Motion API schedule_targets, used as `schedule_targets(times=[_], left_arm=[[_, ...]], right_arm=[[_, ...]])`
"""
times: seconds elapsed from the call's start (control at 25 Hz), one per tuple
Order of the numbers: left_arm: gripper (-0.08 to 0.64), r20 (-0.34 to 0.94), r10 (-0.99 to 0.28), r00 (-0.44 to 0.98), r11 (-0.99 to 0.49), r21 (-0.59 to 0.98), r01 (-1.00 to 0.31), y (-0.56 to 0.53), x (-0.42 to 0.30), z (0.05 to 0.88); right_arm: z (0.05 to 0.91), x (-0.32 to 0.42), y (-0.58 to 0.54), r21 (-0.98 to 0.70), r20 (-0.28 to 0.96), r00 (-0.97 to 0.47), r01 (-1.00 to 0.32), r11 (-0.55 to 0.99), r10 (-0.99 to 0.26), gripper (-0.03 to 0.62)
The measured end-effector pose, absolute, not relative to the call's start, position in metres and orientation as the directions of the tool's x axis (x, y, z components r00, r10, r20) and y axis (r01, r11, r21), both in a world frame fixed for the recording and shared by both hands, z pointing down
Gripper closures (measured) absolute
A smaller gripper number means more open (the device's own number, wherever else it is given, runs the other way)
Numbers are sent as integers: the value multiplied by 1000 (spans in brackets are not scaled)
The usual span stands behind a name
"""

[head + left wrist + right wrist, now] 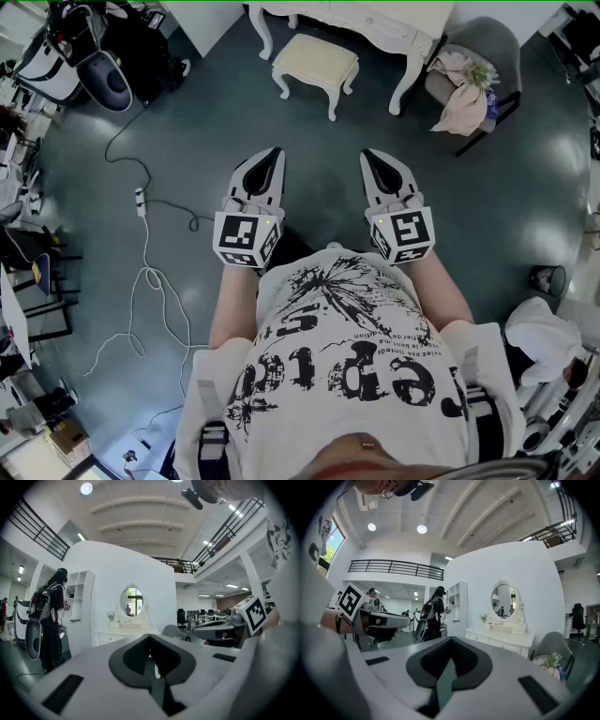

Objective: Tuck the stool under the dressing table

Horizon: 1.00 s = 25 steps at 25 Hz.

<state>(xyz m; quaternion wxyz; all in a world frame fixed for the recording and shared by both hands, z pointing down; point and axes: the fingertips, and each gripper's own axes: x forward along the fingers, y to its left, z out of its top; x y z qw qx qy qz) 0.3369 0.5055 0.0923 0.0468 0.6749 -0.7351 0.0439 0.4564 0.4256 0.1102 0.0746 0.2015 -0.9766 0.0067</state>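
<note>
The cream cushioned stool (316, 62) with white curved legs stands on the grey floor just in front of the white dressing table (349, 15), between its legs. My left gripper (276, 153) and right gripper (367, 156) are held side by side at waist height, well short of the stool, both shut with nothing in them. In the left gripper view the shut jaws (150, 637) point at the dressing table (123, 633) with its oval mirror (134, 601). The right gripper view (451, 641) also faces the table (502, 637). The jaws hide the stool in both gripper views.
A grey chair (487, 47) draped with pink cloth (459, 98) stands right of the table. A white cable (150, 272) and power strip (141, 200) lie on the floor at left. Black equipment (103, 56) stands far left. A small bin (547, 278) sits at right.
</note>
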Motion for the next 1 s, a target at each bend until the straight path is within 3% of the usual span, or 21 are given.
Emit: schedule_targets(times=[0.68,1.0], left_arm=[[540,143,-989,-45,48,19,-999,501,324,96],[540,186,-983,-9,20,57,-998,462,253,120]], right_arm=[[114,442,425,-37,122,-902,-421,906,-414,575],[139,371,382,-43,203,-863,-479,877,-462,575]])
